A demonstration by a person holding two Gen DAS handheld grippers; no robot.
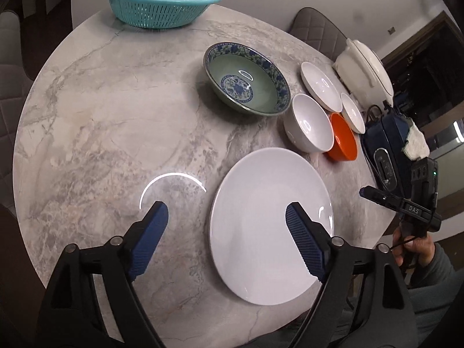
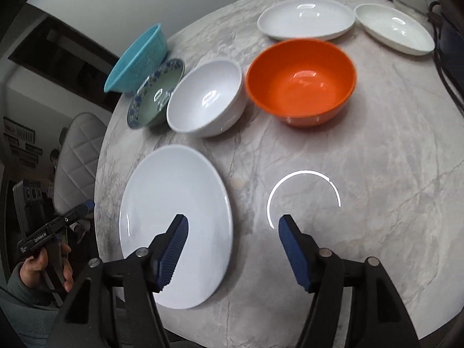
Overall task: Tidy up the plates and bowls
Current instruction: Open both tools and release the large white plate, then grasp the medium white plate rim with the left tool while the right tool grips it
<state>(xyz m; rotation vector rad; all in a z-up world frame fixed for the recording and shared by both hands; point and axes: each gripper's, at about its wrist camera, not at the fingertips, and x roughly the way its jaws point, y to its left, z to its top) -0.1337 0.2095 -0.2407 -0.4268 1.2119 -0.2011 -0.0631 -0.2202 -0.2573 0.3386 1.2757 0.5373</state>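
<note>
Both grippers were released and empty. Left gripper (image 1: 226,216) hung with jaws spread above the marble table (image 1: 101,116), its right pad over the near-left edge of the large white plate (image 1: 269,226). Right gripper (image 2: 233,226) also stood wide, left pad over that plate's right side (plate lay flat at the near table edge). Farther back sat the white bowl (image 2: 206,98), just left of the orange bowl (image 2: 301,81); two white dishes (image 2: 306,18) lay beyond, the blue-patterned bowl (image 1: 246,78) far left.
</note>
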